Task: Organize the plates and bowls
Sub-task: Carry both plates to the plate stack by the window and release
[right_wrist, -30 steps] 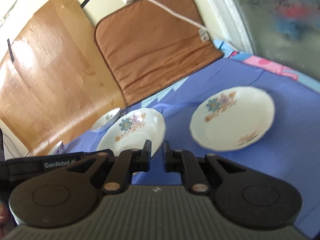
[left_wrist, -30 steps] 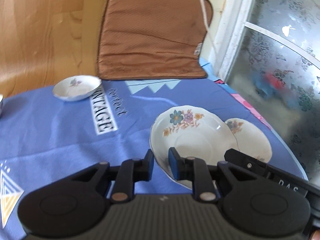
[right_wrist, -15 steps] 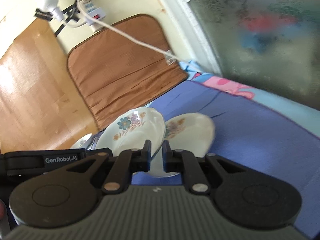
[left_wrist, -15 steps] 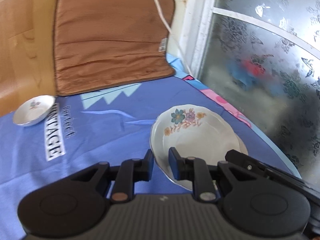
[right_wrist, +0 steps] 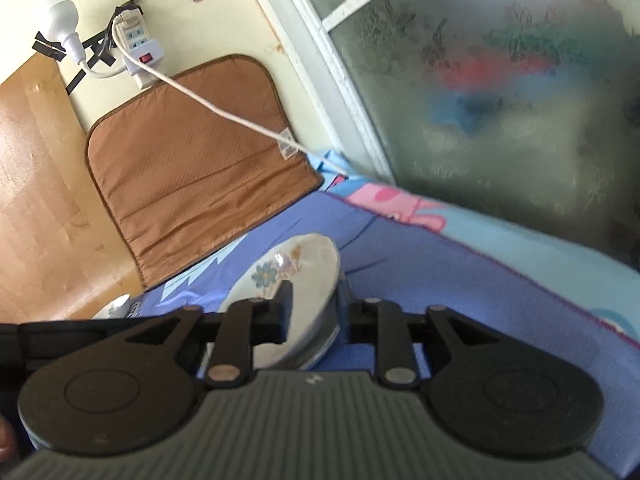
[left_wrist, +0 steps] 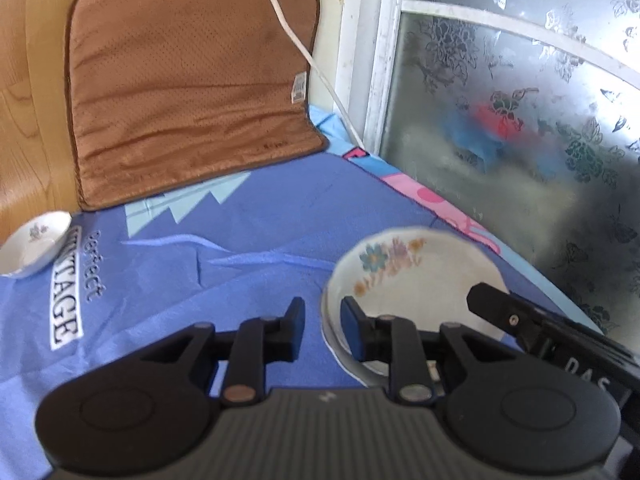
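Note:
A white floral plate (left_wrist: 412,276) lies on the blue cloth near the window, apparently stacked on a second plate whose rim shows beneath it in the right wrist view (right_wrist: 320,344). My left gripper (left_wrist: 322,326) is open, its jaws either side of the plate's near-left rim. My right gripper (right_wrist: 314,312) is open around the plate's (right_wrist: 296,280) opposite rim. The right gripper's body (left_wrist: 560,344) shows at the plate's right. A small floral bowl (left_wrist: 34,248) sits far left.
A brown mat (left_wrist: 188,92) leans against the wall behind. A frosted window (left_wrist: 520,120) borders the right side. A white cable (right_wrist: 224,112) runs from a taped power strip (right_wrist: 140,48). The blue printed cloth (left_wrist: 180,272) covers the surface.
Both grippers carried the floral plate rightward over the second plate and lowered it. Both grippers, which were shut on its rim, have now opened.

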Demonstrator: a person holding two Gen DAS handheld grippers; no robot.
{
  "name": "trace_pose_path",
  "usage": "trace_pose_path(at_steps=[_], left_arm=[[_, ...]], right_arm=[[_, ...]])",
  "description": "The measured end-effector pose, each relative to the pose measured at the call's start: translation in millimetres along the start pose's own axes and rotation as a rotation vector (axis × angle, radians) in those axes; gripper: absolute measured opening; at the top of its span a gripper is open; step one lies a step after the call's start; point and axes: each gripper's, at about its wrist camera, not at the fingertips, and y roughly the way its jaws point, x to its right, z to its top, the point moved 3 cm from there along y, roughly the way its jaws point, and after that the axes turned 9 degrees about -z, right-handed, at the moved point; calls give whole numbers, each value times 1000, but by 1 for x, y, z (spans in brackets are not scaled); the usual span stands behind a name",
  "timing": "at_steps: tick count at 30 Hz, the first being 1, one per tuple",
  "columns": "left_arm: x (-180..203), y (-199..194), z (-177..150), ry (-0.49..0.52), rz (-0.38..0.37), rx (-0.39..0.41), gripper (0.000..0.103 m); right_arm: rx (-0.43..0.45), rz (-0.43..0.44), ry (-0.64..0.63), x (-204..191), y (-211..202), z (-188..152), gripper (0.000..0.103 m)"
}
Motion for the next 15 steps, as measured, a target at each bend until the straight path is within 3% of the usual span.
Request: trace_pose_path(at_steps=[8,15], left_arm=[[-33,-34,2,-46,35,67,22],[-111,-66,-20,-150,160,91,22]], right_arm=[[60,-52,12,1,-2,2,29],[101,-36,5,-11,-7,11,29]])
